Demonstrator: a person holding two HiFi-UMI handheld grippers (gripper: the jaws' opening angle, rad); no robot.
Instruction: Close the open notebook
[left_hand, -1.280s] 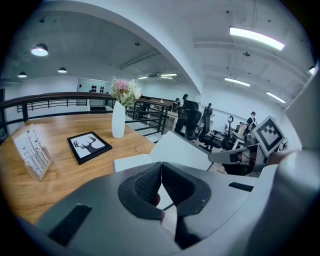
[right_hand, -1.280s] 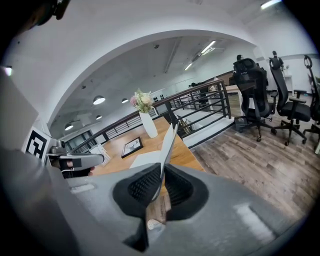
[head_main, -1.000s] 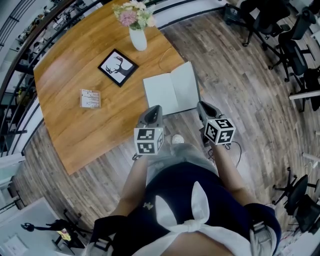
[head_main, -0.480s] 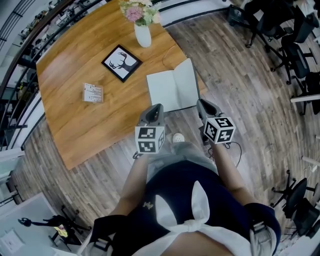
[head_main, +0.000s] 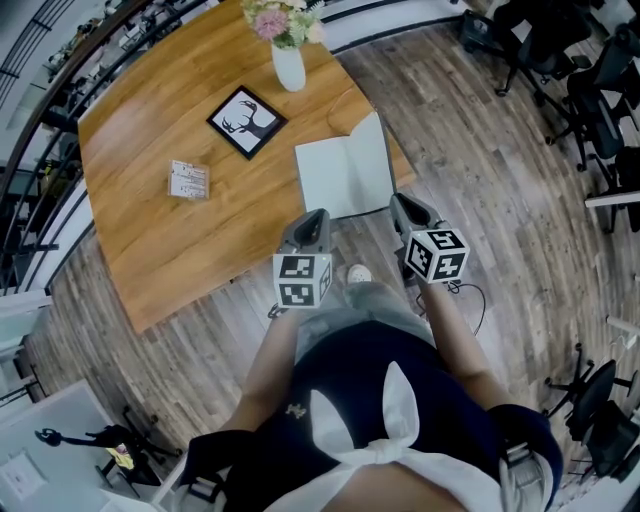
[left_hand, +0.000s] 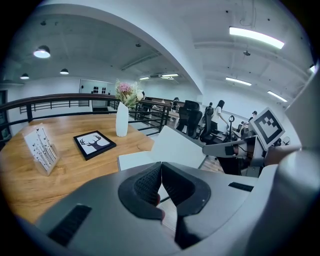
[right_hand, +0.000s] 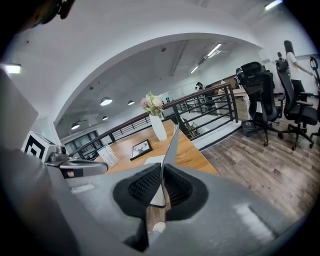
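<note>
- Jaws of right gripper (right_hand: 162, 187) pinch the notebook (right_hand: 171, 145) cover's near edge; thin stiff sheet stands upright between them.
- Left gripper (left_hand: 161, 181) jaws together, empty; flat page just ahead.
- Progress: cover half raised, fold-over left.
- Matte white pages, smooth wood table (head_main: 150, 140).

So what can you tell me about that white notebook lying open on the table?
The notebook lies open near the edge of the wooden table closest to the person. Its pages look like blank white paper; no print shows. The left half rests flat on the wood. The right half is raised at a tilt, with its outer edge pinched between the closed jaws of the right gripper.
</note>
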